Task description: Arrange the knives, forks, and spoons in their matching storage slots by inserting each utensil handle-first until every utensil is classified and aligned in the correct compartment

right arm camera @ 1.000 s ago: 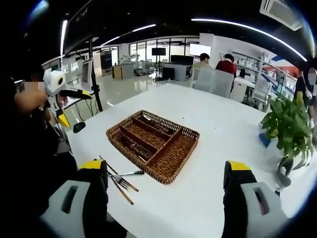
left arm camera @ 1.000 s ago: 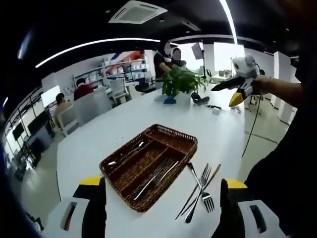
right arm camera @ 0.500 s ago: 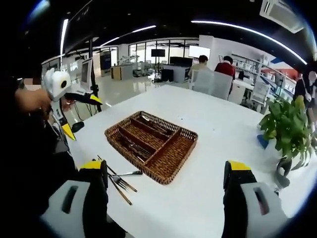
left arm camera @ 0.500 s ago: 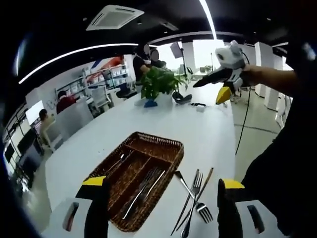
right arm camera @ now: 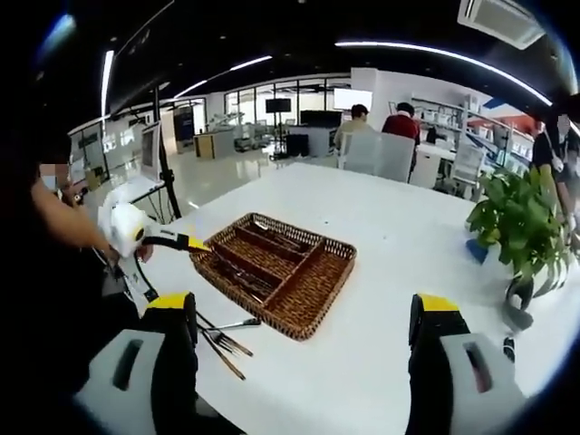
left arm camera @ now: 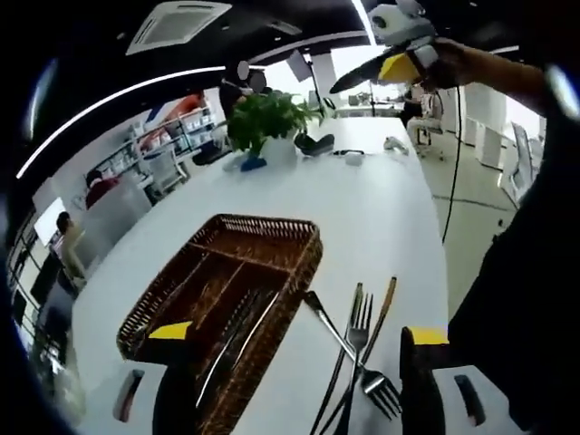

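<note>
Both claws stand wide open and empty: our left gripper (left arm camera: 299, 381) hangs low over the loose cutlery (left arm camera: 358, 349), our right gripper (right arm camera: 304, 349) is well back from the basket (right arm camera: 276, 272). We see a fork and a few other pieces lying on the white table (left arm camera: 381, 208) just beside the wicker basket. Some utensils already sit in its compartments. We judge the sorting partly done, with this small pile left.
</note>
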Available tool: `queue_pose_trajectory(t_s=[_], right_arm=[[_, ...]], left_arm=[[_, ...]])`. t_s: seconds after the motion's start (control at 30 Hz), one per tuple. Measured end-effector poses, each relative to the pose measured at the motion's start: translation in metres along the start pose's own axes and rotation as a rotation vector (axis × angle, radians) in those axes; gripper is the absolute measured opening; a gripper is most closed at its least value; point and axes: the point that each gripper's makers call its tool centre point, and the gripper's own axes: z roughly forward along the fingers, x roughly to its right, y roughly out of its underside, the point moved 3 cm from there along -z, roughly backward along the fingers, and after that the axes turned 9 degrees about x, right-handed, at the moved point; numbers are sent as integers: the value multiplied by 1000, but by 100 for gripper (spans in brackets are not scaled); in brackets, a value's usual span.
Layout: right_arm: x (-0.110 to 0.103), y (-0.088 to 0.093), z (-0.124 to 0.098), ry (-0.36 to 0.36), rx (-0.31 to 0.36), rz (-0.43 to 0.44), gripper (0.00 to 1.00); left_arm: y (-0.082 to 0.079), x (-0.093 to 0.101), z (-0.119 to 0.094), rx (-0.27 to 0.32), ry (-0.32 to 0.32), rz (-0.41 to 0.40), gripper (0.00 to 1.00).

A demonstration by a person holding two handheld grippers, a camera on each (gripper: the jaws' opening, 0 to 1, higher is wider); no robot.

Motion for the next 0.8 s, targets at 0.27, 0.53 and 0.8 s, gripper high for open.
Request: queue_pose_trajectory(t_s=[0.27,0.53,0.8], right_arm=[[1,6,-4,10,-12,10,99],[4,9,-10,30,-20,19,99],[5,11,-11,37,-25,25,99]], left_arm=[[34,18,27,-66,72,43,85],[46,22,37,-105,99,2,73],[54,21,38,-119,128,-12,57]])
